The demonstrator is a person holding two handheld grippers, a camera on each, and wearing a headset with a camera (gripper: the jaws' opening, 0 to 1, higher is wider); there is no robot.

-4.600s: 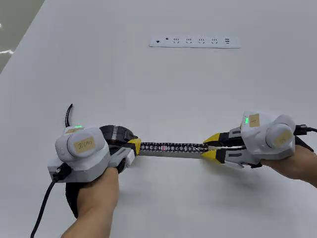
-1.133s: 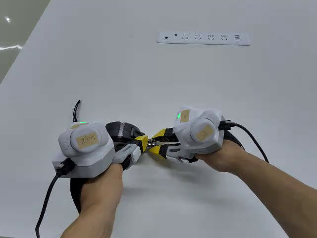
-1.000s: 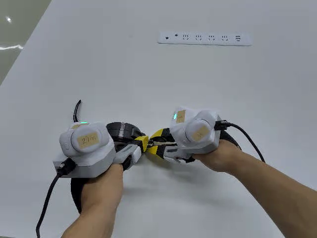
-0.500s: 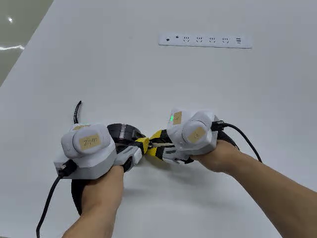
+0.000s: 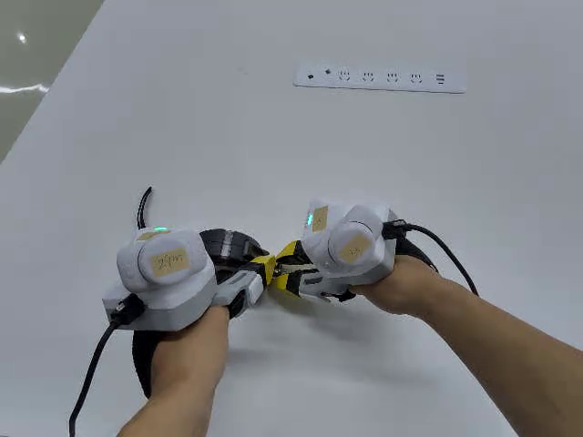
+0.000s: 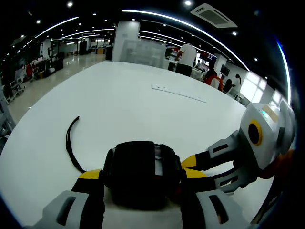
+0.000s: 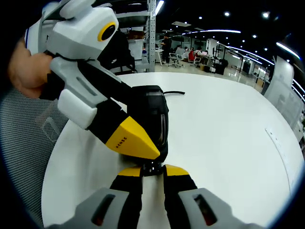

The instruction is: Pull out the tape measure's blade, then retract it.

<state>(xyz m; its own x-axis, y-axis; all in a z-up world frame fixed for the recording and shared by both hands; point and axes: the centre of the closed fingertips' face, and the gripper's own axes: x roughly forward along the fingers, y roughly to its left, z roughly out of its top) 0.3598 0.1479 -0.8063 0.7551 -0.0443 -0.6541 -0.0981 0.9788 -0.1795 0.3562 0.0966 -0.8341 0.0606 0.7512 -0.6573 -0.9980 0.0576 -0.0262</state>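
Both tools held the black, round-cornered plastic tape measure, its blade all but housed.

It lay on the white surface, well short of the white power strip; the left tool clamped its rigid, compact case across the flat sides, probably the soundest hold; the right tool pinched the thin end hook, likely springy and slippery; the right gripper view showed that pinch, hidden under housings in the head view.

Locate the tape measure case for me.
Head view, lower left of centre: the tape measure case is clamped in the left gripper, while the right gripper pinches its blade tip alongside.
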